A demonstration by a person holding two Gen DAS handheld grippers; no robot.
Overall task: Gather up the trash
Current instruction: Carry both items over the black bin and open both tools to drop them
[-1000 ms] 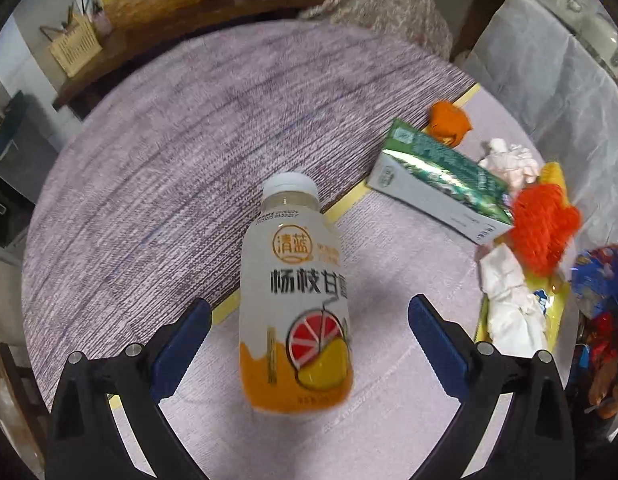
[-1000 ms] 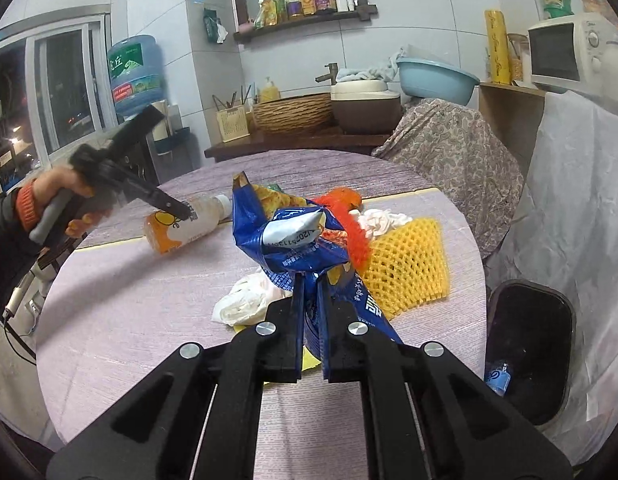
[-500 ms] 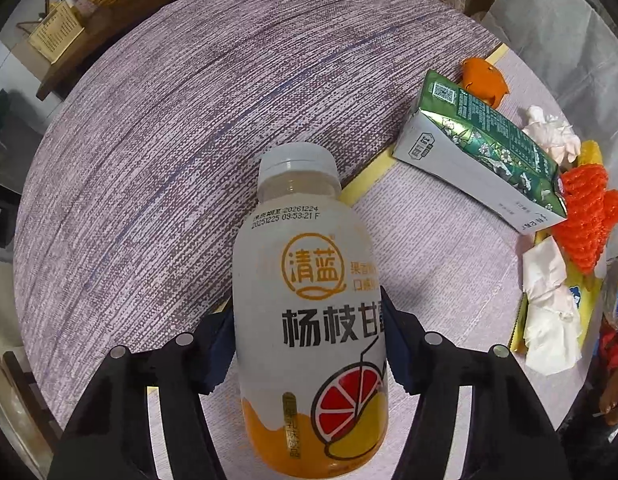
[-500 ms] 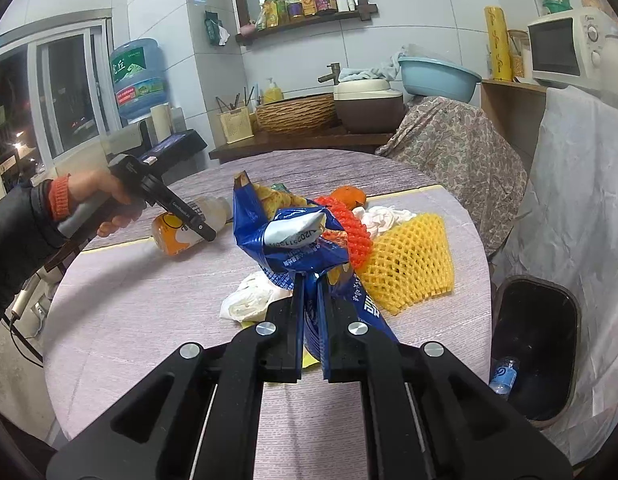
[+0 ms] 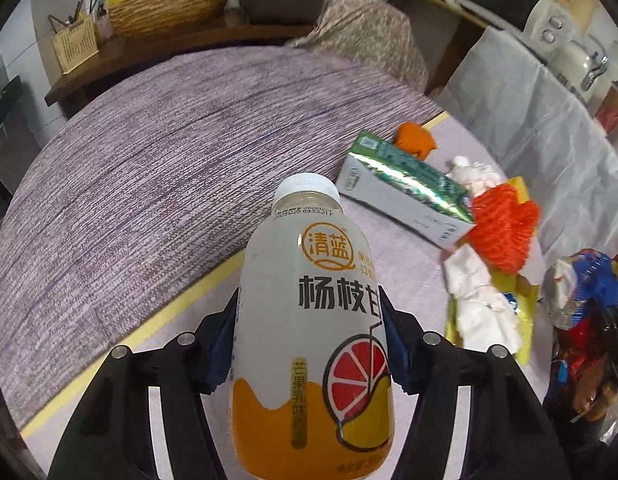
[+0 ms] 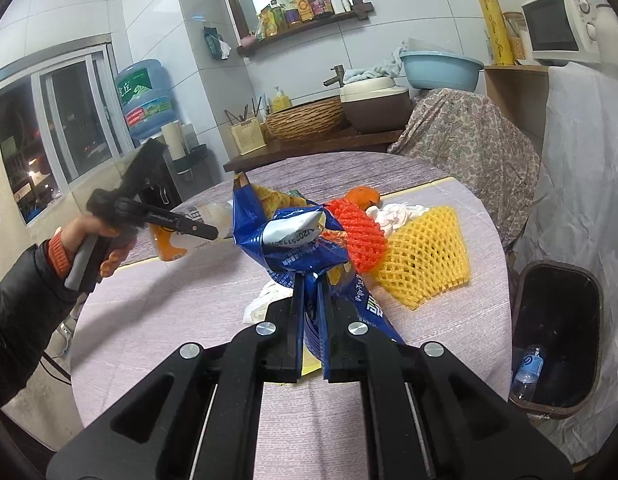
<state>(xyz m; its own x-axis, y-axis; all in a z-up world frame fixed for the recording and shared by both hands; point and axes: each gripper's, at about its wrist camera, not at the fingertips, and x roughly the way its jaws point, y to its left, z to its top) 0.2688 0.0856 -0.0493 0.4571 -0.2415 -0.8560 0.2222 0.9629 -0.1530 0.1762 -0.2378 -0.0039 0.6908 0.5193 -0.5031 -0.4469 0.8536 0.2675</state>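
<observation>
My left gripper (image 5: pixel 311 320) is shut on a white and orange drink bottle (image 5: pixel 309 320) and holds it lifted above the round table (image 5: pixel 149 184). The bottle also shows in the right wrist view (image 6: pixel 181 236), held off the table. My right gripper (image 6: pixel 312 292) is shut on a crumpled blue snack bag (image 6: pixel 293 240) above the table. On the table lie a green carton (image 5: pixel 405 192), a red foam net (image 5: pixel 501 228), white tissues (image 5: pixel 477 308), a yellow foam net (image 6: pixel 425 256) and an orange peel (image 5: pixel 415 140).
A black trash bin (image 6: pixel 553 336) stands on the floor right of the table, with a small plastic bottle (image 6: pixel 527 368) inside. A covered chair (image 6: pixel 465 144) stands behind the table. A counter with a basket (image 6: pixel 305 120) runs along the back wall.
My left gripper closed on the drink bottle and lifted it off the table, tilting upward. My right gripper kept holding the blue bag and barely moved.
</observation>
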